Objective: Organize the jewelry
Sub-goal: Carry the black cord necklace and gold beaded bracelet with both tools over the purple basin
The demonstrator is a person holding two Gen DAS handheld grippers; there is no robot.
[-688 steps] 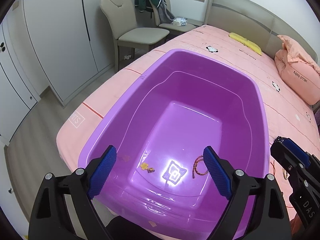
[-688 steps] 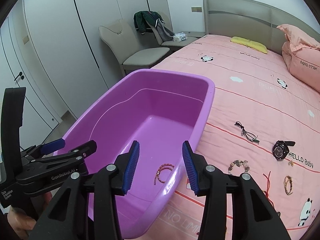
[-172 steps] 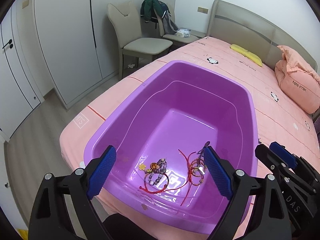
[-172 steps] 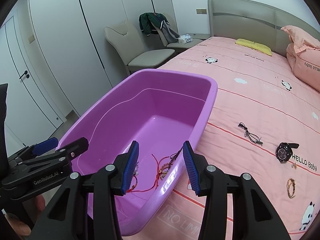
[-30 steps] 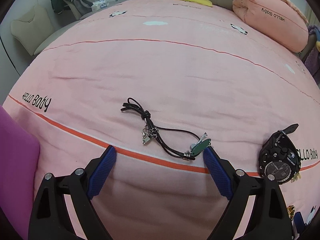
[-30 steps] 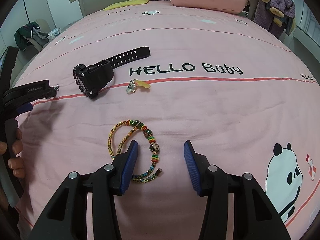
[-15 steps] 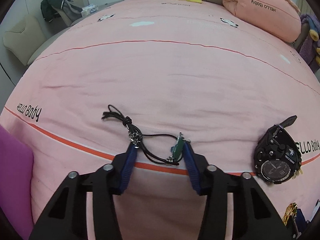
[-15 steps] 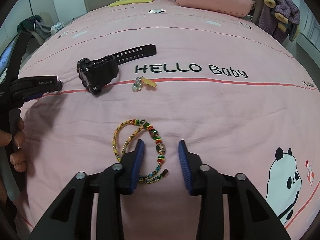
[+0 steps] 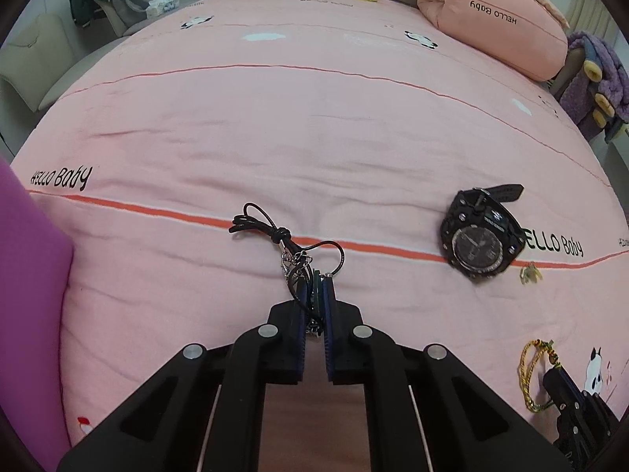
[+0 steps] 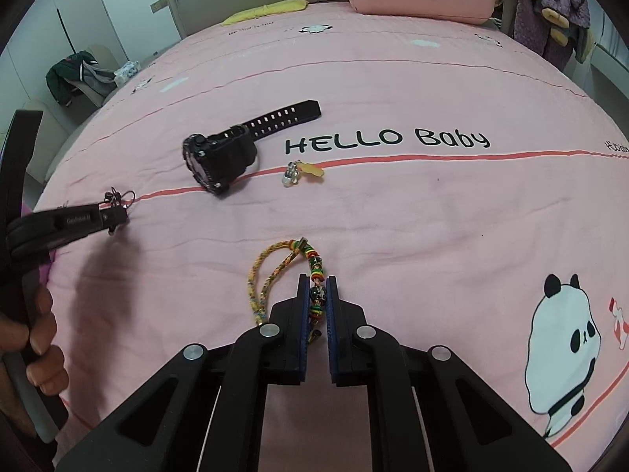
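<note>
My left gripper (image 9: 314, 289) points down at the pink bed, its jaws closing tight on the black cord necklace (image 9: 275, 232) at its green pendant and clasp. The cord's loop trails away over the sheet. From the right wrist view the left gripper (image 10: 114, 216) shows from the side, with the necklace clasp (image 10: 118, 196) at its tip. My right gripper (image 10: 316, 281) has its jaws closing on the beaded part of the yellow braided bracelet (image 10: 267, 267), whose loop sticks out to the left. In the left wrist view, the right gripper (image 9: 558, 377) and bracelet (image 9: 528, 373) sit at the lower right.
A black wristwatch (image 9: 477, 236) (image 10: 220, 157) lies on the sheet by the "HELLO Baby" print, a small yellow charm (image 10: 300, 171) beside it. The purple tub (image 9: 27, 244) edges in at far left. A hand (image 10: 39, 334) holds the left gripper's handle. Pillows lie at the bed's head.
Both grippers went from open to shut: the left on the necklace's pendant end, bunching the cord, the right on the bracelet's beads. Both views pulled back slightly.
</note>
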